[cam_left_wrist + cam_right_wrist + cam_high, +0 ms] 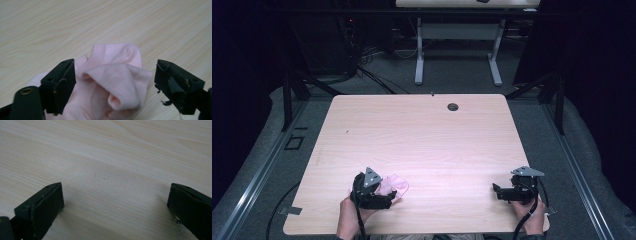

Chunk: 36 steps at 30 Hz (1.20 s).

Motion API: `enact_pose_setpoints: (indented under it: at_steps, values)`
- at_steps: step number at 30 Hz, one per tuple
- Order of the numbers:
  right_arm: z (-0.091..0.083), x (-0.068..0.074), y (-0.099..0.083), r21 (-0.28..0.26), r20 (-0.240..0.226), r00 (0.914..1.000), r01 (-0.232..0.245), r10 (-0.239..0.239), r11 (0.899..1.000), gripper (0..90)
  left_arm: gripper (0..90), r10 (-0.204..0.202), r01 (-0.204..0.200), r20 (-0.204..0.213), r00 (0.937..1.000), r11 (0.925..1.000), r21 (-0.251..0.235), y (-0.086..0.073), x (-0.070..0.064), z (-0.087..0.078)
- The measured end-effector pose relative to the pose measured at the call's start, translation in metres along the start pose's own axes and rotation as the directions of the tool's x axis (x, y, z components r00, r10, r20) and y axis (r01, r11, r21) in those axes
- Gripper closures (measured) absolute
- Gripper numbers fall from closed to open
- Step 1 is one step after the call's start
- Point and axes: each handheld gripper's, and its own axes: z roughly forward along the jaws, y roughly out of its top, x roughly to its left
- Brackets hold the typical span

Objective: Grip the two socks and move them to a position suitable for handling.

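Near the front edge of the tabletop [427, 135]: left gripper [113, 82] with fingers [61, 85] spread wide around a crumpled pink sock [117, 82], left finger just touching the cloth, right finger apart from it. Well off toward the right edge: right gripper [115, 205], fingers [47, 205] also parted, nothing between them but bare wood. Farther on: broad open wood up to the far edge, with a small round cable hole [453, 107] just short of it.
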Motion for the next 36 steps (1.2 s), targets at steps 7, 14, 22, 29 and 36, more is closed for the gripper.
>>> enact_pose_setpoints:
  at_steps: [7,14,22,29,36]
  values:
    - [0.0,0.0,0.0,0.002,0.001,1.0,-0.001,0.001,1.0,0.0,43.8,0.018,-0.015,-0.046,0.9988,0.9976,0.067,-0.006,-0.004,0.018]
    - [0.0,0.0,0.0,0.0,0.003,1.0,-0.003,0.003,1.0,0.0,77.9,0.021,-0.019,-0.061,0.9979,0.9993,0.031,-0.004,-0.007,0.013]
    - [0.0,0.0,0.0,0.004,0.004,1.0,-0.001,0.001,1.0,0.0,78.9,0.03,-0.034,-0.042,0.9987,0.9942,-0.102,0.009,-0.013,-0.013]
    - [0.0,0.0,0.0,0.002,0.004,1.0,-0.001,0.001,1.0,0.0,80.7,0.132,-0.112,0.099,0.9863,0.9761,-0.186,0.034,-0.046,-0.02]
    - [0.0,0.0,0.0,0.001,0.004,1.0,-0.001,0.001,1.0,0.0,80.7,0.21,-0.19,0.277,0.9377,0.977,-0.096,0.031,-0.089,0.023]
